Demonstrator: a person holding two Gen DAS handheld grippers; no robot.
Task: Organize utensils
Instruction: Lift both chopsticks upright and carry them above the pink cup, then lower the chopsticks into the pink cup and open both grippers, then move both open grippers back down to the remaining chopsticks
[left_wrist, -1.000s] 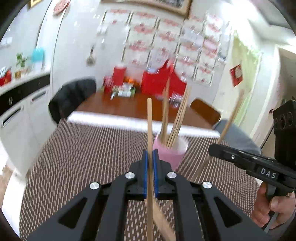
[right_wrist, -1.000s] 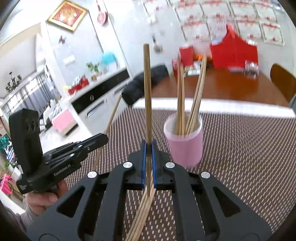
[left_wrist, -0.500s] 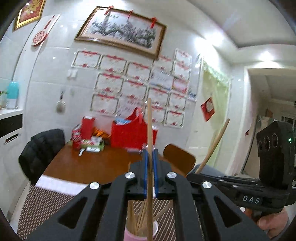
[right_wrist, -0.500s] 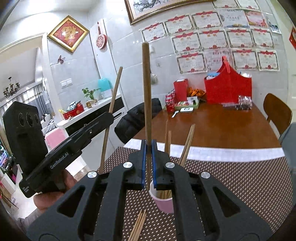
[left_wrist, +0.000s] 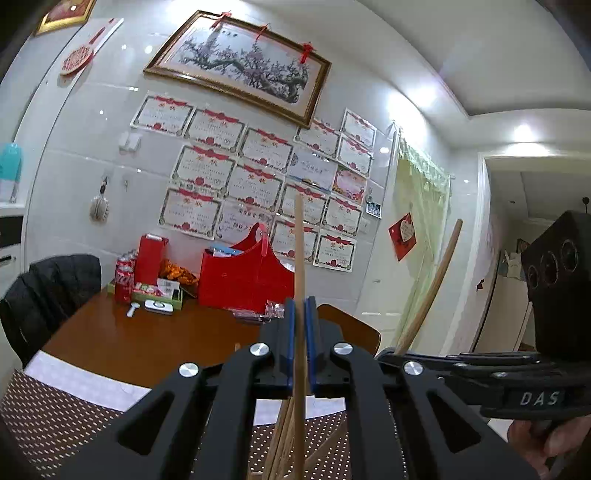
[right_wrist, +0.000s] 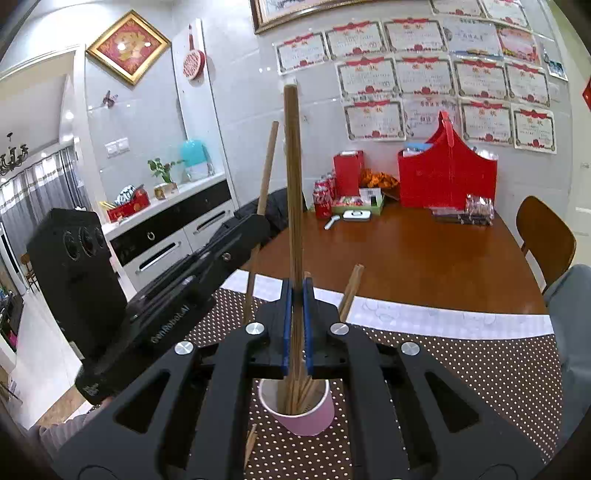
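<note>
Wooden chopsticks (right_wrist: 301, 387) crowd pink cup (right_wrist: 301, 415), perhaps blocking entry.

Cup (right_wrist: 297, 410) on the placemat (right_wrist: 461, 365), chopsticks (right_wrist: 295, 391) standing inside.

Right gripper (right_wrist: 295, 321) clamped on a long brown wooden chopstick (right_wrist: 293, 192), held upright above a pink round cup (right_wrist: 301, 415) with more chopsticks standing inside. Cup resting on a brown white-dotted placemat (right_wrist: 461, 365). Left gripper (right_wrist: 255, 227) at the left, pinching a second, paler chopstick (right_wrist: 267, 166) (tilted slightly). Red bag-shaped box (right_wrist: 445, 177) far back on the wooden table (right_wrist: 406, 254).
</note>
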